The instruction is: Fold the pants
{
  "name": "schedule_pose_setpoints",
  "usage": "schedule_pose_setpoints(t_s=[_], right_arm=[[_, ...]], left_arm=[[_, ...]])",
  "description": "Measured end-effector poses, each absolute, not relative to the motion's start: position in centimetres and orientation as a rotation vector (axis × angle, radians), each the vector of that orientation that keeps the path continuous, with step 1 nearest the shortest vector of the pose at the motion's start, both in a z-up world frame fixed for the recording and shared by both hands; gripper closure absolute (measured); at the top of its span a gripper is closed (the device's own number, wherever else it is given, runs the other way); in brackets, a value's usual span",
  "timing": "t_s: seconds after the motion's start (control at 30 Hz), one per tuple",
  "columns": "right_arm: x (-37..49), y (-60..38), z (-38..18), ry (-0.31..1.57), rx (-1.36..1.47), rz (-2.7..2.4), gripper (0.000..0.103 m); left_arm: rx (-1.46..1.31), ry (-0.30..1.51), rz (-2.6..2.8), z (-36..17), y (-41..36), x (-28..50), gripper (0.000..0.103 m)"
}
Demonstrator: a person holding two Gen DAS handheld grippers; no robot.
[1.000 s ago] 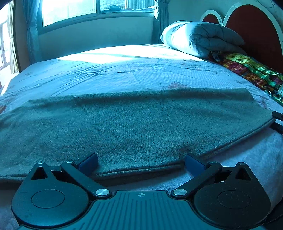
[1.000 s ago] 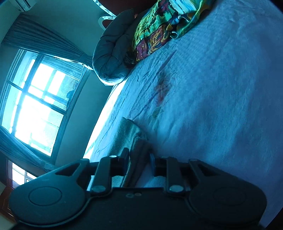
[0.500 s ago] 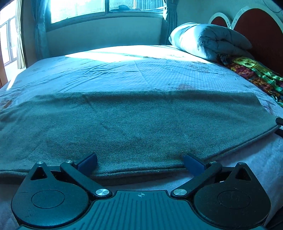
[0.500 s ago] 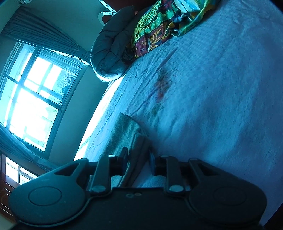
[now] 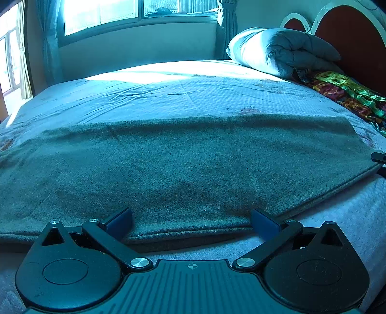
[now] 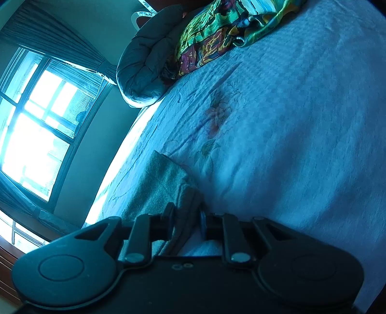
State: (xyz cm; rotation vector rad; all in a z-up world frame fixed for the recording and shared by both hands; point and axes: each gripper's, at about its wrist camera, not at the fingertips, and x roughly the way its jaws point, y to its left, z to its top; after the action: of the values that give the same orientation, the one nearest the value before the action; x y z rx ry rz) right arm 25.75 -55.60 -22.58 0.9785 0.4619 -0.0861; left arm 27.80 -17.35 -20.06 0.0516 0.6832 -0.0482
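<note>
The grey-green pants (image 5: pixel 188 164) lie flat across the bed, folded lengthwise into a long band. My left gripper (image 5: pixel 191 221) is open, its blue pads at the near edge of the pants, one on each side of a wide stretch of hem. My right gripper (image 6: pixel 187 217) is shut on the end of the pants (image 6: pixel 164 183), the cloth pinched between its fingers. The right gripper's tip also shows in the left wrist view (image 5: pixel 378 158), at the right end of the pants.
The bed (image 5: pixel 168 96) has a pale blue flowered sheet. A rolled grey duvet (image 5: pixel 277 53) and a colourful cloth (image 5: pixel 347 94) lie by the red headboard (image 5: pixel 347 36). A window (image 5: pixel 101 12) and wall stand beyond the far side.
The left wrist view has shifted slightly, with the gripper still open at the hem. The right gripper has tilted a little and keeps its hold on the pants' end.
</note>
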Motion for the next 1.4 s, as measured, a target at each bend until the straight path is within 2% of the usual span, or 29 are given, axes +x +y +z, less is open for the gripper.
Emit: schedule_pose_setpoints(t_s=[0.17,0.27,0.43,0.53,0.67,0.73,0.77,0.8,0.83,0.9,1.03,1.17,1.3,1.37,1.4], right_arm=[[25.6,-54.0,-19.6,0.434,0.894,-0.09,0.094],[25.9,-51.6,-16.0,0.391,0.832,-0.018,0.094],[27.9,-42.4,-9.8,0.365,0.651,0.134,0.094],[28.9,-34.5,-8.1,0.374,0.548,0.23,0.094],[28.9,-22.7,-9.0,0.427,0.448,0.388,0.094],[28.5,-17.3,-11.4,0.513,0.41,0.464,0.086],[28.3,-14.3,-13.0,0.604,0.351,0.524,0.078],[27.9,-12.4,-14.0,0.677,0.296,0.559,0.082],[26.9,-11.5,-14.7,0.682,0.289,0.586,0.082],[25.4,-12.7,-14.6,0.609,0.349,0.573,0.086],[26.1,-16.7,-12.9,0.567,0.404,0.484,0.083],[26.4,-20.3,-11.2,0.515,0.409,0.428,0.081],[25.5,-22.8,-10.9,0.477,0.397,0.381,0.073],[25.3,-24.1,-11.4,0.473,0.404,0.355,0.072],[25.2,-24.5,-11.9,0.476,0.4,0.328,0.072]], left_arm=[[0.053,0.672,-0.064,-20.2,-17.1,28.0,0.0],[-0.049,0.65,-0.092,-18.3,-13.7,27.6,0.0],[-0.092,0.566,0.053,-15.2,-1.7,25.3,0.0],[-0.087,0.556,0.17,-14.4,6.4,22.4,0.0],[-0.167,0.553,0.326,-15.1,16.2,17.9,0.0],[-0.207,0.57,0.388,-16.1,19.3,16.4,0.0],[-0.222,0.57,0.408,-16.4,20.3,15.8,0.0],[-0.251,0.567,0.429,-17.0,21.4,15.2,0.0],[-0.27,0.566,0.437,-17.2,22.0,14.8,0.0],[-0.295,0.553,0.443,-17.6,22.9,14.3,0.0],[-0.344,0.522,0.359,-17.7,21.6,15.2,0.0],[-0.41,0.506,0.099,-16.3,17.3,18.4,0.0],[-0.418,0.592,-0.057,-16.3,11.6,22.5,0.0],[-0.407,0.634,-0.067,-16.9,9.7,23.8,0.007],[-0.412,0.656,-0.072,-17.2,9.1,24.4,0.021]])
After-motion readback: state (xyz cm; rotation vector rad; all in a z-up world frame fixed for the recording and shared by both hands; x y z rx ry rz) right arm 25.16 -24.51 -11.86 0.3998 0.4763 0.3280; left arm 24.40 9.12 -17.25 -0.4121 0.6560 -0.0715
